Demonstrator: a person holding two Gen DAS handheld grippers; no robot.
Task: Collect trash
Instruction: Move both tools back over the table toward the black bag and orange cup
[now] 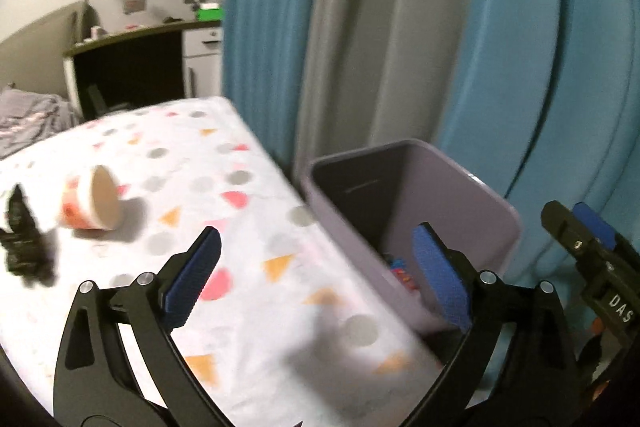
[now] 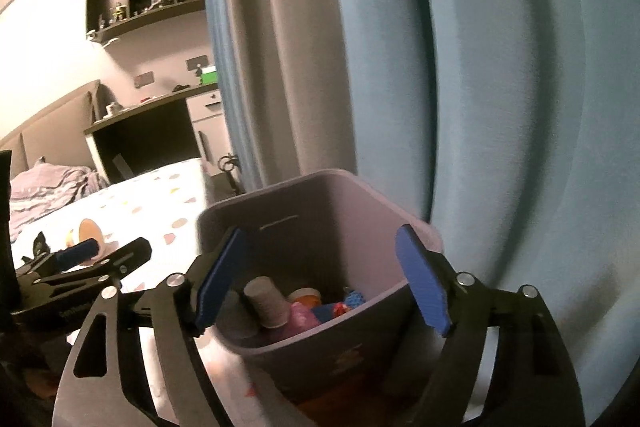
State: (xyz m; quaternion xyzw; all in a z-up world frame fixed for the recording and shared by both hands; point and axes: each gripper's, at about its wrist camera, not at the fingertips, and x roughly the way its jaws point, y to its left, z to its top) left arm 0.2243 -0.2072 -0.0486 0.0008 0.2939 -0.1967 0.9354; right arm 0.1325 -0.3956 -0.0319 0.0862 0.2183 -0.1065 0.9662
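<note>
Your left gripper (image 1: 320, 275) wide, empty, over table (image 1: 240, 307) edge; right gripper (image 2: 324, 279) wide above bin (image 2: 320, 355); cup (image 1: 94, 199) on table.

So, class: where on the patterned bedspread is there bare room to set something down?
Free: the bedspread between the tipped cup and the bin, ahead of the open left gripper. Crowded: the left edge, with the cup and black scrap.
</note>
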